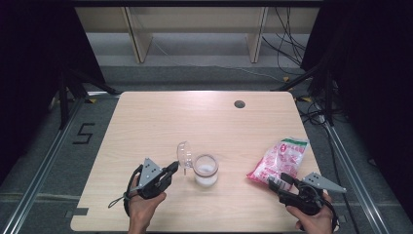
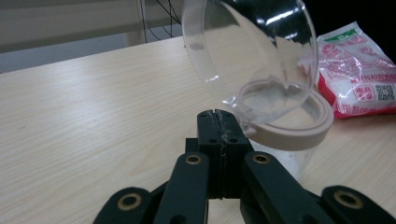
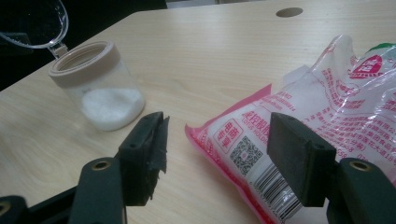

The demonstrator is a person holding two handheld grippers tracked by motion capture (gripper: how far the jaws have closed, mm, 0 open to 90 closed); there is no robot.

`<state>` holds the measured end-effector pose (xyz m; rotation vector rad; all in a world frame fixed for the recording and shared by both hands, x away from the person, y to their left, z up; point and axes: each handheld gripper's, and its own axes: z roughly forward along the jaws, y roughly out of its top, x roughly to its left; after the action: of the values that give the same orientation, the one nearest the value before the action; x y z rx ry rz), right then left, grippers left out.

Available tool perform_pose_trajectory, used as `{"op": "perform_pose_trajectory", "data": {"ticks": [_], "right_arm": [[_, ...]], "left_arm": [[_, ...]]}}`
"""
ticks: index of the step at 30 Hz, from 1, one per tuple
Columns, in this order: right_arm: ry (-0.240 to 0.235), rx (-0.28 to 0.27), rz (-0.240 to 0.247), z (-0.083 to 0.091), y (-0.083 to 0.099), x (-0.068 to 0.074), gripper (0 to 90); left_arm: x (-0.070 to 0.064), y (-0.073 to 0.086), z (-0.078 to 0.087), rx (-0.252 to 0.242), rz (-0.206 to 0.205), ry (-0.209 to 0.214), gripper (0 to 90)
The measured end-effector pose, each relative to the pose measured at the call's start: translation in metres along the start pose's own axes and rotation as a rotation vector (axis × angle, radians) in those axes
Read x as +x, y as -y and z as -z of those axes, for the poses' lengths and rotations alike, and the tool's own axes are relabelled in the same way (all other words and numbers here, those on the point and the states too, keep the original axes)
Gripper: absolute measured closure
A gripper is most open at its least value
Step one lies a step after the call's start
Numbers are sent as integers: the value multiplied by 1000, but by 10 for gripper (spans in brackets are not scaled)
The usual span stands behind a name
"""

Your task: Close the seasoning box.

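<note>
A clear jar (image 1: 206, 170) with a beige rim and some white grains in the bottom stands near the table's front middle. Its clear domed lid (image 1: 184, 153) is swung up and open on the left side. My left gripper (image 1: 171, 169) is shut, its tips right by the lid's hinge; in the left gripper view the lid (image 2: 252, 46) rises just beyond the closed jaws (image 2: 219, 123) and the jar rim (image 2: 299, 133). A pink and white bag (image 1: 280, 160) lies at the right. My right gripper (image 1: 281, 182) is open at its near end, with the bag's corner (image 3: 243, 140) between the jaws (image 3: 222, 144).
A round cable hole (image 1: 239, 104) sits at the back of the wooden table (image 1: 156, 122). The jar (image 3: 100, 84) stands left of the bag in the right gripper view. Cables and shelf legs lie on the floor beyond the table.
</note>
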<state>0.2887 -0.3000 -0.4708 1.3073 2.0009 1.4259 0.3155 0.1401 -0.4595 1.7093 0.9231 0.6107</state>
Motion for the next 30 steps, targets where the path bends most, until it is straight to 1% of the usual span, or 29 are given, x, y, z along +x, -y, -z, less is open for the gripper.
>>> {"op": "perform_pose_trajectory", "data": {"ticks": [1,2,3,4,5,6,7,8,9,10,12,13,14,15,16,17,18,19,20,21,22,23,24,25,26,29,30], "right_arm": [[-25,-1,-28,-1,0,2,377],[-25,10,-37,0,0,3,377],[-23,9,-29,0,1,4,377],[-17,6,-12,-1,1,4,377],[-17,15,-38,-1,2,6,376],[-14,12,-17,-1,1,5,376],[-13,14,-10,-1,1,5,376],[-25,-3,-15,-2,2,6,375],[-41,8,-31,-2,2,7,374],[-43,16,-30,-2,2,7,374],[-47,16,-28,-1,2,8,374],[-39,1,-11,-2,2,7,374],[-40,3,-11,-2,3,7,375],[-46,17,-60,-1,3,11,375],[-37,24,-39,-1,2,11,375],[-42,21,-60,-1,3,13,375],[-39,17,-50,-1,3,12,375],[-42,7,-17,-2,3,10,375],[-54,12,-15,-2,3,10,375],[-56,28,-17,-1,2,11,375],[-50,31,-50,0,2,14,375],[-50,20,-35,-1,3,14,376],[-50,8,-10,-2,3,12,375],[-54,21,-48,-1,3,16,375],[-50,7,5,-2,3,12,376],[-48,14,8,-1,3,12,376],[-56,23,-15,-1,3,14,376]], "left_arm": [[0,-2,1,5,-8,-2,894],[0,-3,1,2,-5,-3,894],[0,-4,0,-8,-5,3,894],[0,-5,1,0,-9,-1,895],[0,-6,1,-2,-6,-2,894],[0,-6,0,-6,-4,0,894],[0,-7,0,-9,-4,3,894],[-1,-8,-1,-15,5,1,895],[-1,-9,0,-12,-13,0,895],[-1,-10,0,-13,-18,1,894],[-2,-11,0,-16,-17,4,894],[-2,-11,0,-17,-19,3,895],[-1,-11,0,-16,-20,2,894],[-1,-11,0,-14,-20,6,894],[-1,-11,-1,-14,-19,4,894],[-1,-11,-1,-19,-19,10,894],[-1,-11,-2,-18,-20,13,894],[-2,-11,-2,-24,-5,13,894],[-2,-12,-2,-22,-18,11,894],[-2,-13,-1,-15,-23,9,894],[-3,-13,-1,-19,-22,9,894],[-4,-13,-2,-23,-6,10,894],[-3,-14,-2,-22,-29,13,894],[-4,-14,-2,-21,-27,11,894],[-4,-14,-2,-21,-27,12,894],[-5,-15,-2,-21,-33,14,893],[-5,-15,-2,-21,-32,17,893]]}}
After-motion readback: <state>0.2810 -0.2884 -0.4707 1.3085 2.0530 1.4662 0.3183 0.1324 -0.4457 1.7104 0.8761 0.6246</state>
